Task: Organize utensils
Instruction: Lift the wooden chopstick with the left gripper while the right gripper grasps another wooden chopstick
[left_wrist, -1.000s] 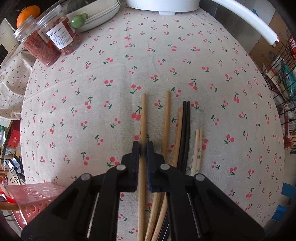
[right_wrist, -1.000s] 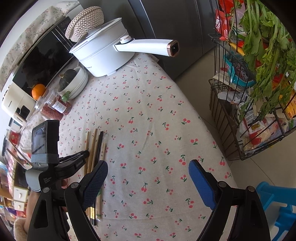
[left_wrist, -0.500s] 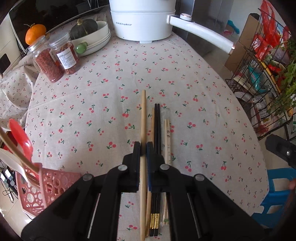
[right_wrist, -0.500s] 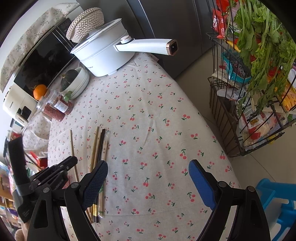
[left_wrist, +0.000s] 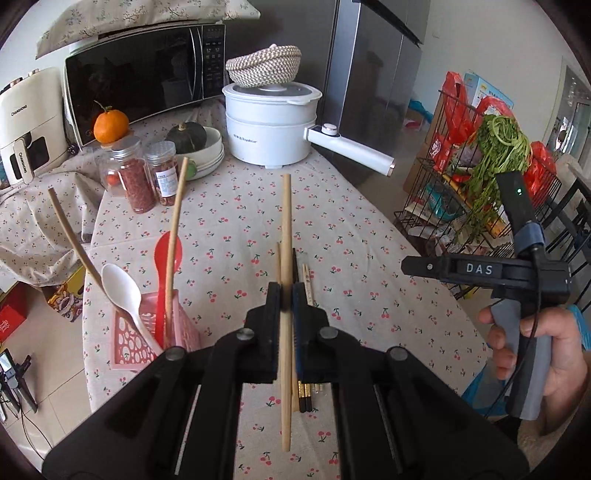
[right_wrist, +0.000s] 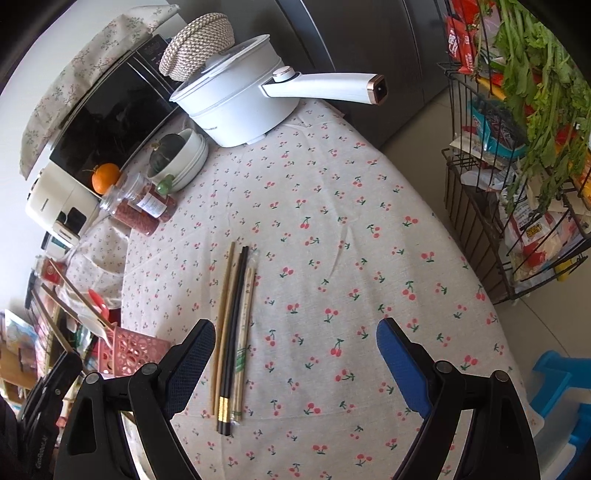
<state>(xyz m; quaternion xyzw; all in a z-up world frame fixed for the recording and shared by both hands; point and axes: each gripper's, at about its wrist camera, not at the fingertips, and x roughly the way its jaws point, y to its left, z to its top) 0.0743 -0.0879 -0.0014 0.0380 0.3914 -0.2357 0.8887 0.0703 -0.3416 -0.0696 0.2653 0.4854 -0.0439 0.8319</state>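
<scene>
Left gripper jaws clamp wooden chopstick; right gripper wide.

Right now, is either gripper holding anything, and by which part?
The left gripper pinches one wooden chopstick below its middle. The right gripper is open and empty.

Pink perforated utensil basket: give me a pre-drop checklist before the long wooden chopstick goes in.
1. Left hand-held gripper shut on the long wooden chopstick: ok.
2. Chopstick clear of the cherry-print tablecloth: ok.
3. Pink perforated utensil basket upright at the table edge: ok.
4. Room in the basket beside the white plastic spoon, red plastic spoon and another wooden chopstick: cannot tell.
5. Right hand-held gripper open, empty, out of the way: ok.
6. Remaining chopsticks lying together on the cloth: ok.
</scene>
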